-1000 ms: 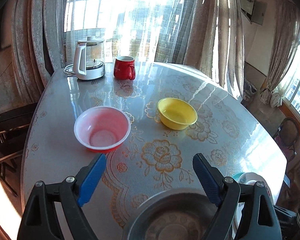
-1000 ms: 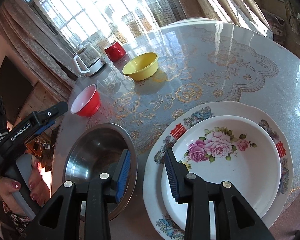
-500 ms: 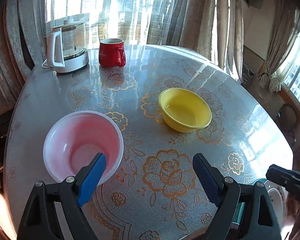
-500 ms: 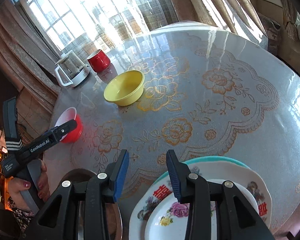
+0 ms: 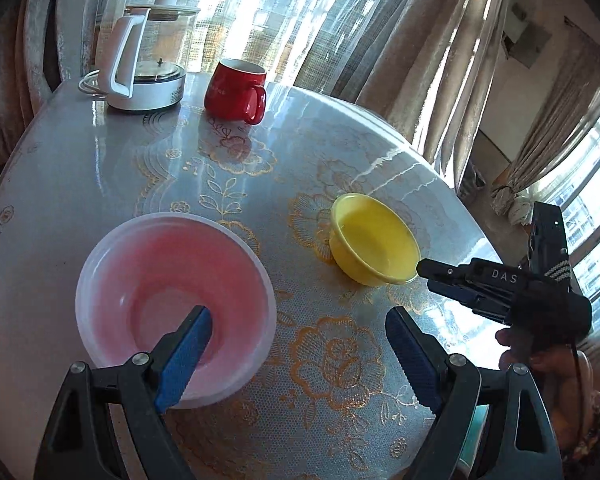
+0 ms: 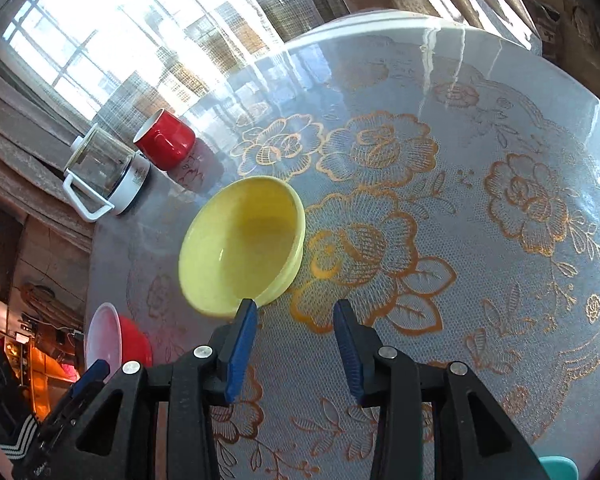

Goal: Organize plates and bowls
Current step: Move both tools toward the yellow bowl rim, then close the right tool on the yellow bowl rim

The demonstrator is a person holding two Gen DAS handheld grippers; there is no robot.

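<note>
On the near left of the table, my left gripper (image 5: 298,354) stands wide over the red bowl (image 5: 176,304); right gripper (image 6: 296,350), narrow and empty, nears the yellow bowl (image 6: 242,244); I would straddle each rim squarely before closing

A home dining room, by every sign. Round table (image 5: 80,168) under a glossy grey cover printed with gold roses. At its far edge, a glass electric kettle (image 5: 148,68) on a white base, beside a red mug (image 5: 236,90). Out on the tabletop, a yellow bowl (image 6: 240,248) and a pink plastic bowl (image 5: 172,304) with a red outside, well apart. Behind, sheer net drapes (image 5: 260,16) and heavy beige curtains (image 5: 416,60) over bright, many-paned windows (image 6: 72,36). Off to the right, a plain plastered wall with a small box cabinet (image 5: 526,42) mounted high.
</note>
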